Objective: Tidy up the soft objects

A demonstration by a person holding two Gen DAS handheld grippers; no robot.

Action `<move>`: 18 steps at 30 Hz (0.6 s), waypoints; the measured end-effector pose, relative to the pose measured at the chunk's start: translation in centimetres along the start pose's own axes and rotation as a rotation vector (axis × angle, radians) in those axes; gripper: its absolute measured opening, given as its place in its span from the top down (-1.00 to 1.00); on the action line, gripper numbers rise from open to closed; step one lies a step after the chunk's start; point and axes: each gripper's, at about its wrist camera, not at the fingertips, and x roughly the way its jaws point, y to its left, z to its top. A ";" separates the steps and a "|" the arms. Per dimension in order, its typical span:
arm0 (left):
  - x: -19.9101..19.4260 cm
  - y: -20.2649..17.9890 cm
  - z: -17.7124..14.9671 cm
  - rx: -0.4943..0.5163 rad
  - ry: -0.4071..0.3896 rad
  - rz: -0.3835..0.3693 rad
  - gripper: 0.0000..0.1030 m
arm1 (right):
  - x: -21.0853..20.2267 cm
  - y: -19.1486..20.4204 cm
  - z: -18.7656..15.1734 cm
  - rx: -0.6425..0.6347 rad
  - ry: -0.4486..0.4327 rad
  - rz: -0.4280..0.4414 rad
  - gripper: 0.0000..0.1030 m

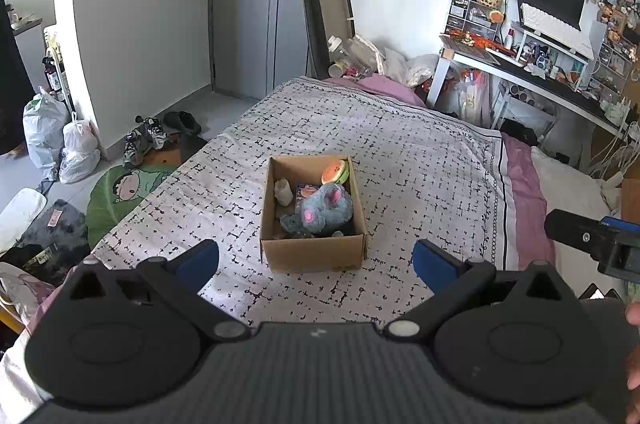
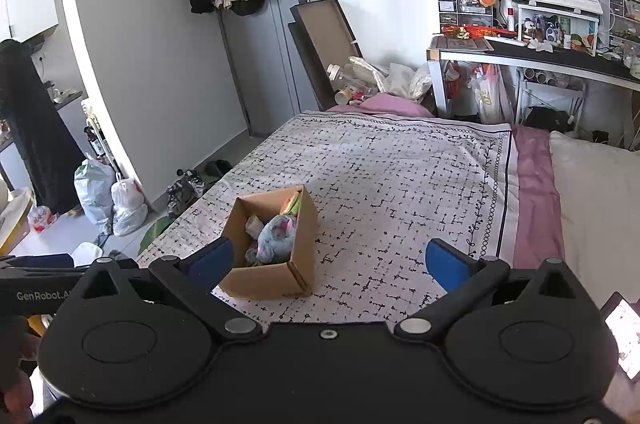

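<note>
A bed (image 1: 400,160) covered with a white blanket with black marks fills the middle of a small bedroom, and a pink sheet (image 2: 534,192) shows along its right side. Behind it stand a grey door (image 2: 276,36) with coats hanging on it and a crowded desk (image 1: 560,80) with a monitor and a white keyboard. On the floor at the left lie shoes (image 1: 146,138) and plastic bags (image 2: 108,198). An open cardboard box (image 1: 316,252) stands on the blanket, and inside it a grey plush toy (image 1: 326,210) lies beside an orange and green soft toy (image 1: 335,171). The left gripper (image 1: 316,262) and the right gripper (image 2: 328,262) both have their blue fingers wide apart and hold nothing. On the left gripper's body in the right view one reads "GenRobot.A".
</note>
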 end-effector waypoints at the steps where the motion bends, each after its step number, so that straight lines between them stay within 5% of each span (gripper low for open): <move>1: -0.1 -0.1 0.0 0.003 0.000 -0.002 -0.99 | 0.0 0.0 0.0 -0.001 0.000 0.000 -1.00; 18: 0.1 -0.3 0.2 0.012 -0.010 -0.008 -0.99 | 0.7 0.4 -0.2 -0.043 0.040 -0.023 -1.00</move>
